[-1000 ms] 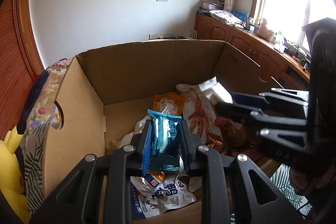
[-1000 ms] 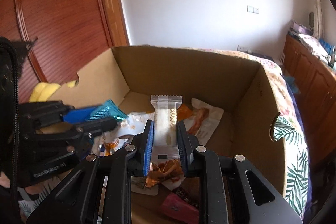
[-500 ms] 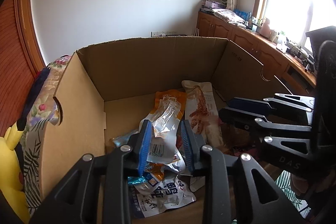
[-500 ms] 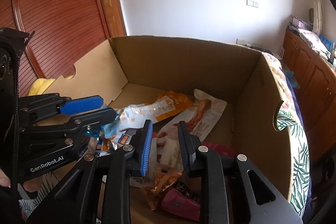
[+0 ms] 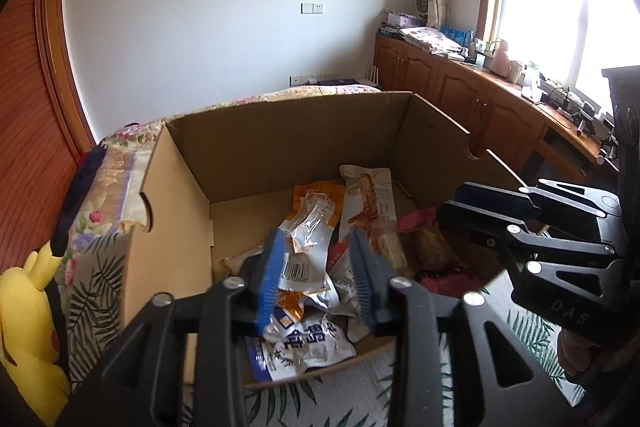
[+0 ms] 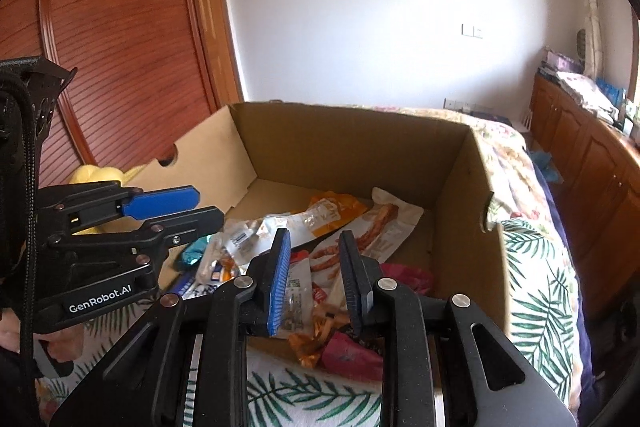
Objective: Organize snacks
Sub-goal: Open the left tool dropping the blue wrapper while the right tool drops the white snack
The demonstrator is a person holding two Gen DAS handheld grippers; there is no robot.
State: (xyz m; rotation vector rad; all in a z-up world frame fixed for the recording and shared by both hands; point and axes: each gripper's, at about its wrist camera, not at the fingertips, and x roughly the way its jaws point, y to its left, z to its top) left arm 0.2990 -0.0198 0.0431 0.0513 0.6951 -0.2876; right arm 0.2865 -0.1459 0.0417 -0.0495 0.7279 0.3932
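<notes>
An open cardboard box (image 5: 288,99) (image 6: 352,107) on the bed holds several snack packets. Among them are an orange packet (image 5: 320,195) (image 6: 340,205), a long white packet with red strips (image 5: 370,195) (image 6: 384,227), a pink packet (image 6: 404,273), a teal packet (image 6: 194,249) and a blue-and-white bag (image 5: 304,343). My left gripper (image 5: 316,239) (image 6: 208,207) hangs over the box's near left part. Its jaws are opening and nothing is between them. To its right, my right gripper (image 6: 315,235) (image 5: 448,201) hovers over the near edge with its jaws slightly apart and empty.
The box sits on a leaf-and-flower bedspread (image 6: 532,267). A yellow plush toy (image 5: 24,307) leans by the box's left wall. Wooden cabinets (image 5: 460,87) with clutter run under the window at right. A red-brown wardrobe door (image 6: 120,67) stands at left.
The left gripper let go of the teal packet and the right let go of the white packet; both now lie in the box. Both grippers rose and drew back from the box.
</notes>
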